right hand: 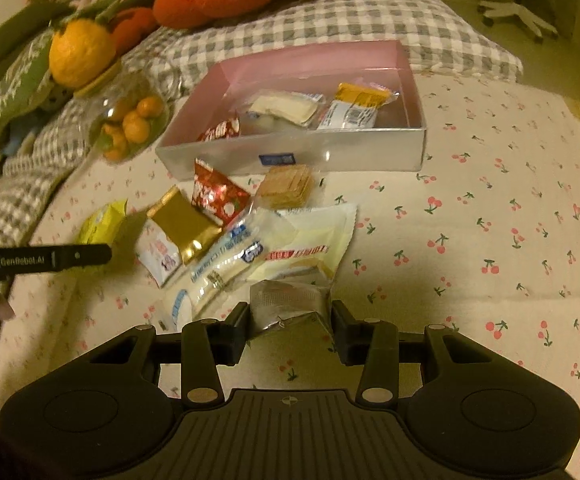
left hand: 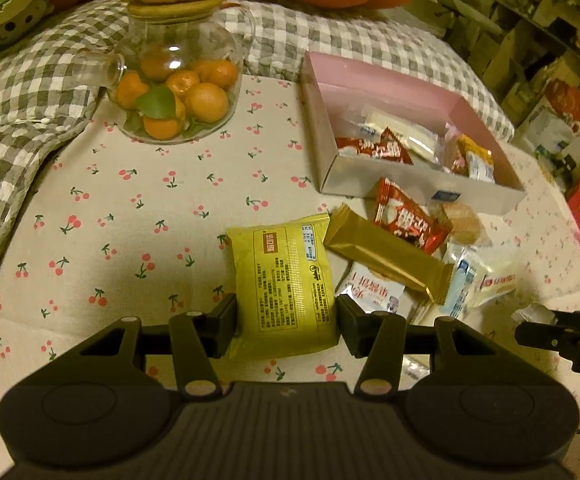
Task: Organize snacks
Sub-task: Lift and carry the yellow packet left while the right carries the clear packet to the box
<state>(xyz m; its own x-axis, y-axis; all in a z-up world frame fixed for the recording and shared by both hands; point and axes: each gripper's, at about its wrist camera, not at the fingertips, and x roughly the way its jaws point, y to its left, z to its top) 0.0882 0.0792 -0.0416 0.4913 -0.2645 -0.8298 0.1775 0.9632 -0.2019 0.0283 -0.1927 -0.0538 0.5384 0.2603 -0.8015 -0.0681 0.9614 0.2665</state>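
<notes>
Gripping: left claw [left hand: 286, 326] yellow packet [left hand: 286, 280], right claw [right hand: 290, 326] silver packet [right hand: 288, 304].

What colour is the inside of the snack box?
Pink inside the snack box, with grey outer walls; clearest in the right wrist view.

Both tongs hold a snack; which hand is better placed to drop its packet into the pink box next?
Right, probably. The right tongs hold a silver packet with the pink box straight ahead. The left tongs grip a yellow packet, and the box sits off to their right, past loose snacks.
</notes>
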